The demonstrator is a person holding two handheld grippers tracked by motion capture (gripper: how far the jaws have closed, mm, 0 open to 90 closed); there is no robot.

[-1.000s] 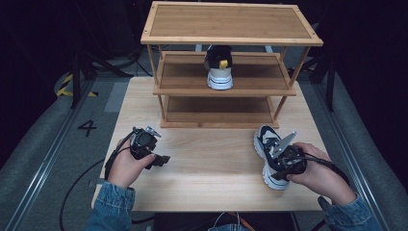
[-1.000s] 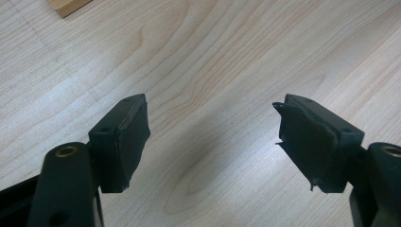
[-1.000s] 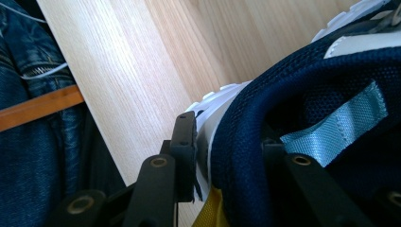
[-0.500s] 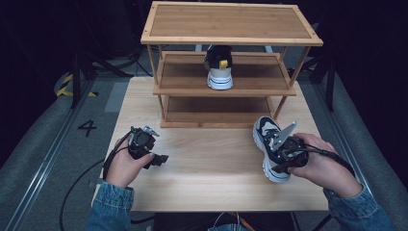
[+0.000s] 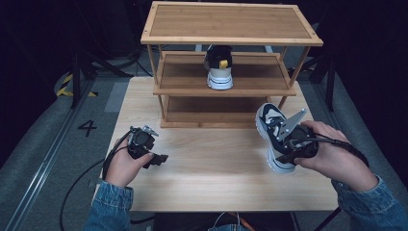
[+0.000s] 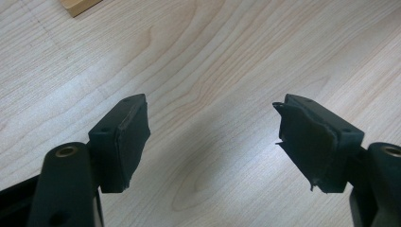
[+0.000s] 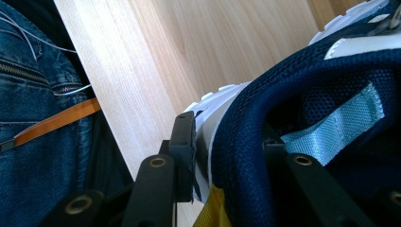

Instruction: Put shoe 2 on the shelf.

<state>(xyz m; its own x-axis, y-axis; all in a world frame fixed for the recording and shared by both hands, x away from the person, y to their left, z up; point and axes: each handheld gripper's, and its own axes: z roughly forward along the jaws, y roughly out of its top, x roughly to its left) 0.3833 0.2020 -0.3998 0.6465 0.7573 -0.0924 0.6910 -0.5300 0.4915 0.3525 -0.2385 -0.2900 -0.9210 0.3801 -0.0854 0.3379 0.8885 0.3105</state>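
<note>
You are lifting the navy sneaker (image 5: pixel 274 137) off the surface (image 5: pixel 211 163) at right, right tongs (image 5: pixel 288 144) clamped on its heel collar; the rack (image 5: pixel 226 84) comes next; left tongs (image 5: pixel 156 159) are idling apart.

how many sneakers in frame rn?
2. One sneaker stands on the middle shelf of the wooden rack. The other sneaker is at the table's right side, its collar clamped in the right tool. None visible elsewhere; the bottom shelf is partly shadowed.

Navy-and-white sneaker (image 5: pixel 273 136), tilted toe-up above the table's right side.
</note>
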